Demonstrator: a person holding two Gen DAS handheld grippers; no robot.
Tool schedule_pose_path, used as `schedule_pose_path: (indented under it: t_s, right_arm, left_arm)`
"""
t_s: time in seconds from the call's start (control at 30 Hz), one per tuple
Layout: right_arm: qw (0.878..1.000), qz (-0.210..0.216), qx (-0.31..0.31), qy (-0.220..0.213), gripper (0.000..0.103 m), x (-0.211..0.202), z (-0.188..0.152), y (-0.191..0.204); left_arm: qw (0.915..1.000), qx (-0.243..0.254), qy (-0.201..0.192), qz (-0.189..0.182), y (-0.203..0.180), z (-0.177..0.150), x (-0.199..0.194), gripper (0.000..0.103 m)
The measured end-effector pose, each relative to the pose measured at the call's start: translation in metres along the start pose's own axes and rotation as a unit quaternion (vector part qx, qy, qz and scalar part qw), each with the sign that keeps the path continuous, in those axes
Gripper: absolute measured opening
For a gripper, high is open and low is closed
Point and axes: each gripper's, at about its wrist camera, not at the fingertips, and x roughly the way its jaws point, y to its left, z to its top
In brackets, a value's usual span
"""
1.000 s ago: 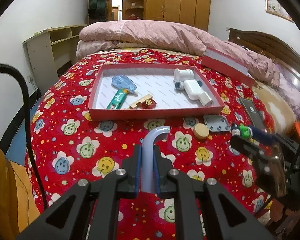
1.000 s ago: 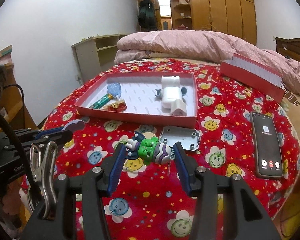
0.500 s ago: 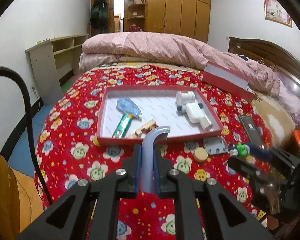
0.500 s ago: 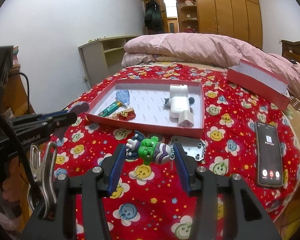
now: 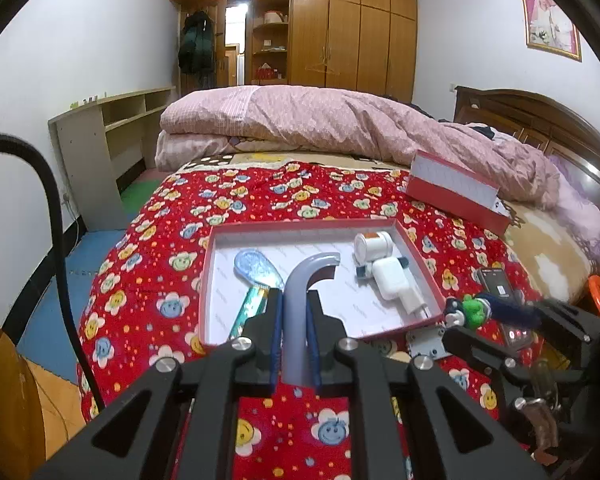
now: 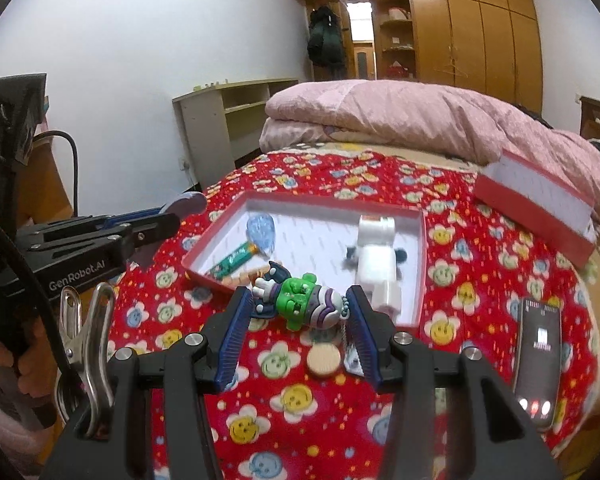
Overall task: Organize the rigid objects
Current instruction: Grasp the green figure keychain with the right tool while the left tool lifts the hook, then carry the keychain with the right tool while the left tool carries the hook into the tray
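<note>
Just short of the red tray's [image 6: 419, 268] near rim, the right gripper [image 6: 300, 308] clamps the green figure [image 6: 300, 306] crosswise, while the left gripper [image 5: 294, 322] pinches the grey hook [image 5: 300, 296] pointing over it.

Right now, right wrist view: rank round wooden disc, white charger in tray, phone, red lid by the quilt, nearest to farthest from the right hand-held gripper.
1. Round wooden disc, on the bedspread just below the right hand-held gripper.
2. White charger, inside the tray, ahead.
3. Phone, off to the right.
4. Red lid, far right, by the quilt.
</note>
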Motion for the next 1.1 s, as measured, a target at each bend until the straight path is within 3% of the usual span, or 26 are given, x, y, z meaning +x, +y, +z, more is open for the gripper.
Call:
schedule_pose_path:
  t_s: [0.53, 1.1]
  right_arm:
    - [1.000, 0.014, 0.009, 0.013, 0.049, 0.046, 0.059, -0.014]
    - [0.997, 0.024, 0.029, 0.072, 0.050, 0.113, 0.041, -0.025]
  left_arm:
    - [0.9999, 0.000, 0.010, 0.002, 0.009, 0.034, 0.034, 0.012]
    - [0.9964, -0.019, 0.081, 0.016, 0.026, 0.013, 0.120, 0.012]
